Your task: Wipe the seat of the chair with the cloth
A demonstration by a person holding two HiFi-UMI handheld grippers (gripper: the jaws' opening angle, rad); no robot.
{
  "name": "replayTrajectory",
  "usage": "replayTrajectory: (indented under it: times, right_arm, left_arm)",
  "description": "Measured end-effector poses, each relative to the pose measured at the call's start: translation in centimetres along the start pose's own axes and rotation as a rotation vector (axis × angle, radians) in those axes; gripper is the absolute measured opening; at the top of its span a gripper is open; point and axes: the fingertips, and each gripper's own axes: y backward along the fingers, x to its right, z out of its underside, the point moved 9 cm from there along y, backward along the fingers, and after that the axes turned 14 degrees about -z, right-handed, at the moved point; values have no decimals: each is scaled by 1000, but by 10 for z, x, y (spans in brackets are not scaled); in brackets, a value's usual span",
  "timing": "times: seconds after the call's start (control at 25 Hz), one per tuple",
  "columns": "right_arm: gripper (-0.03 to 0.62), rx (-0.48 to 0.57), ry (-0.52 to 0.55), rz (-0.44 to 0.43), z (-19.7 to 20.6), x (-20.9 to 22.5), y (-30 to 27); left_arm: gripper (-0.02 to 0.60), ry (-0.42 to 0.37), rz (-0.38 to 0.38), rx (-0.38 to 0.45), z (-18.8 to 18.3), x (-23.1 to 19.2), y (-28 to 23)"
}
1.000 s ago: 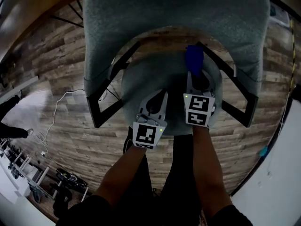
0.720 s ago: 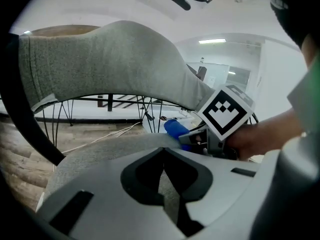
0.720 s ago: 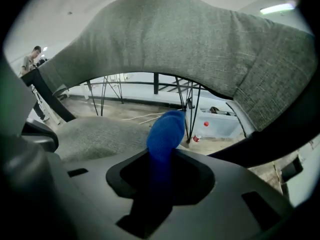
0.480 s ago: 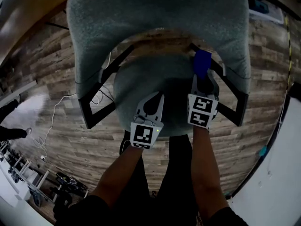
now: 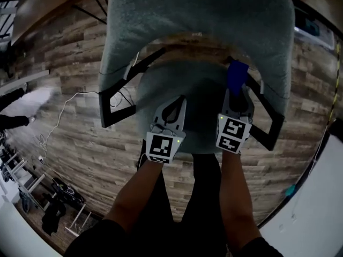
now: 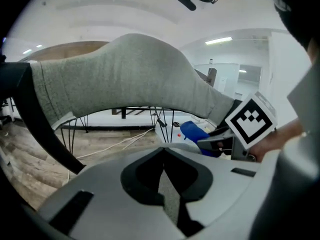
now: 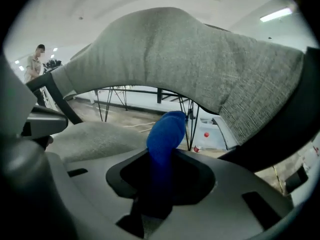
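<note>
A grey upholstered chair with a round seat (image 5: 195, 90) and a curved backrest (image 5: 198, 9) stands below me. My right gripper (image 5: 236, 95) is shut on a blue cloth (image 5: 236, 77) that sticks out past its tips at the seat's right side, by the black armrest frame (image 5: 268, 123). In the right gripper view the blue cloth (image 7: 165, 134) rises from between the jaws, with the seat (image 7: 95, 139) to its left. My left gripper (image 5: 174, 107) hovers over the seat's front left, shut and empty. The left gripper view shows the blue cloth (image 6: 196, 132) and the right gripper (image 6: 220, 143) at right.
Wood-plank floor (image 5: 69, 138) surrounds the chair. A white cable (image 5: 61, 119) trails across the floor at left. Dark equipment (image 5: 64, 197) sits at the lower left. A person (image 7: 34, 64) stands far off in the right gripper view. Table legs (image 6: 165, 124) show behind the backrest.
The right gripper and blue cloth have shifted slightly toward the seat's right rear edge. The head view has swung, so the chair sits a little further right in the picture.
</note>
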Motion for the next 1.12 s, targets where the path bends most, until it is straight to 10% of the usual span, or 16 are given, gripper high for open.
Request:
replayTrajectory:
  times: [1.12]
  right_arm:
    - [114, 21, 42, -299, -2, -235, -39]
  left_arm:
    - [6, 122, -125, -39, 44, -112, 94]
